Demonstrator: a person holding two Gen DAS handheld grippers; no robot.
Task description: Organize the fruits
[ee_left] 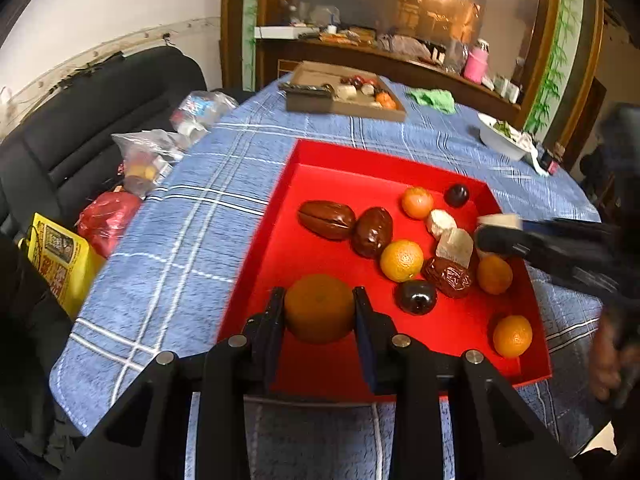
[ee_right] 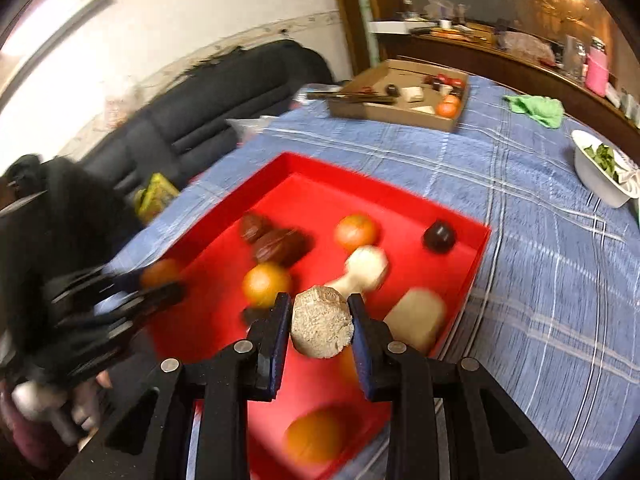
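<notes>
Blue checked tablecloth (ee_left: 168, 264) under crowded red tray (ee_left: 304, 156)

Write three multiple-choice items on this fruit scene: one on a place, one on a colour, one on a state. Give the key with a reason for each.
1. Where does the cardboard box stand?
A. inside the red tray
B. on the blue plaid cloth, beyond the red tray
C. on the dark sofa

2. What colour is the cloth lying near the cardboard box?
A. green
B. yellow
C. purple

3. What is between the fingers of the right gripper?
A. nothing
B. a dark plum
C. a pale, rough-textured chunk

Key:
1 B: the box sits on the blue plaid cloth past the far wall of the red tray.
2 A: the crumpled green cloth lies just to the right of the box.
3 C: the pale chunk fills the gap, with both pads against its sides.
</notes>
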